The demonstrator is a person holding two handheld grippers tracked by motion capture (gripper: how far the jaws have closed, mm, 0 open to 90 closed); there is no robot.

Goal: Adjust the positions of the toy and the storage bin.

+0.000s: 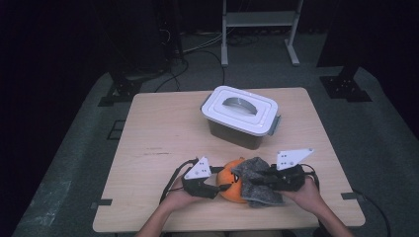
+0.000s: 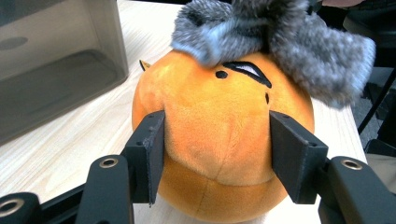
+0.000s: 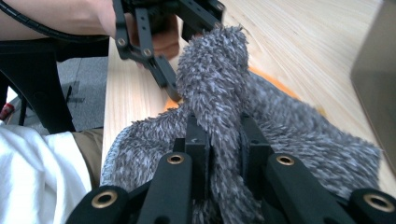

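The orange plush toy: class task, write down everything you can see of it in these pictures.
The orange plush toy is round and soft, with short velvety fabric, a seam low across its front, and black stitched face marks near the top. It sits on the light wooden table at the near edge, in front of the lidded plastic box. The left gripper has a pad against each of its sides. A grey fluffy cloth, pinched by the right gripper, lies draped over its top.

High view overhead, tool views close, sharing orange plush (image 1: 232, 185)
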